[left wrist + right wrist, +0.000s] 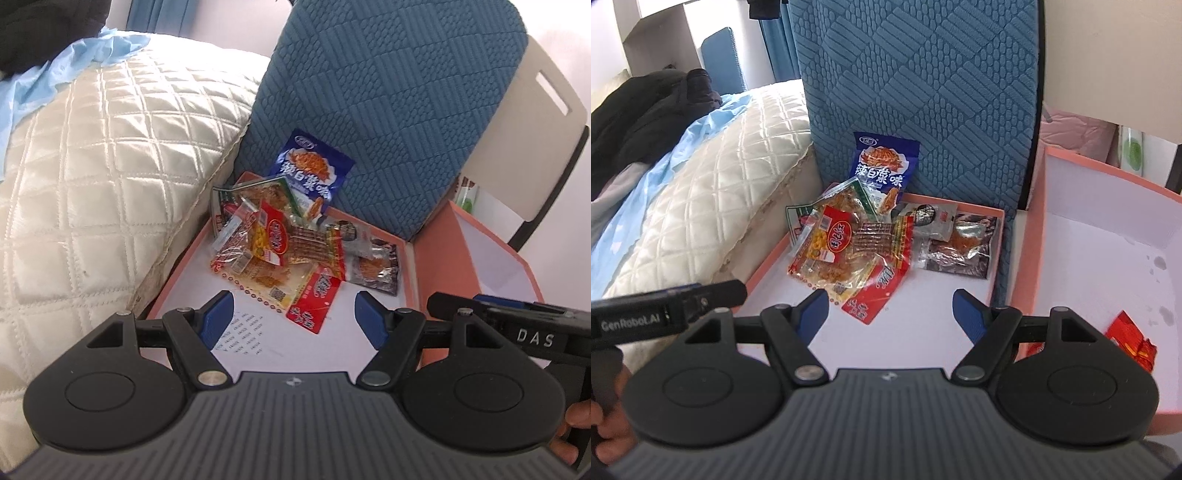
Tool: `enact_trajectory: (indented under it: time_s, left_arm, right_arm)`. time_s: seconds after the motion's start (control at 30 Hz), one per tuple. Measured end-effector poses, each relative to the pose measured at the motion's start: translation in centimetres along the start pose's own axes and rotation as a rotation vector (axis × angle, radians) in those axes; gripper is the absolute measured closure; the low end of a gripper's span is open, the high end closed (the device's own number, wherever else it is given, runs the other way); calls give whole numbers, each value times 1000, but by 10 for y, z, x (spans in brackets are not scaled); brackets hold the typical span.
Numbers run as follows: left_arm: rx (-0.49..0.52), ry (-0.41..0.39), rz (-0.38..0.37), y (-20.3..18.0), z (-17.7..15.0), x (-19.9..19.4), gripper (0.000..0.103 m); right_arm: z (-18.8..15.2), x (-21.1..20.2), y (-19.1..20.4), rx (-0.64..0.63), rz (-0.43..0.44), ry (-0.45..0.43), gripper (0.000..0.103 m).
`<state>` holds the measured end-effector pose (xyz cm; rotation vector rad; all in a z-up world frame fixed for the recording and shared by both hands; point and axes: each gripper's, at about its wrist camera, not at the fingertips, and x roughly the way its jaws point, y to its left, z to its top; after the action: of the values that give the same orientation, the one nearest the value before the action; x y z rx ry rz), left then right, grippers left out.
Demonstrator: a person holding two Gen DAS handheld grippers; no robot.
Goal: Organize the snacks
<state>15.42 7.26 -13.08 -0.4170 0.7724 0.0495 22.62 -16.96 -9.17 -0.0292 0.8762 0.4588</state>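
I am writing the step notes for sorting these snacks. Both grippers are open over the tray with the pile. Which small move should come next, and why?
Probably ease the right gripper forward and down onto the red packet, the nearest piece of the pile. Both grippers are open and empty, this packet's corner lies just ahead of the blue fingertips, and the pink box to the right already holds a red wrapper.

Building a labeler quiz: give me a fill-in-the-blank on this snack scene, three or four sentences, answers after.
1. The blue foil snack packet leans upright against the blue textured ____.
2. The left gripper and the right gripper both have jaws that are ____.
3. The small red foil wrapper lies in the pink-rimmed box on the ____ side.
4. The heap of clear snack packets rests in a shallow pink-edged ____.

Missing words: cushion; open; right; tray
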Motion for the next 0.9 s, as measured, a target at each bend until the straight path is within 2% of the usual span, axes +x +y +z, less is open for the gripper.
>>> enact_trajectory:
  time_s: [0.37,0.9]
  left_arm:
    - [-35,39,20,16,11,37,26]
    - [-95,58,-3,21,28,86,26]
  right_arm:
    - [14,38,-6,1,15,38,27]
    - [44,87,-13,-9,50,27,27]
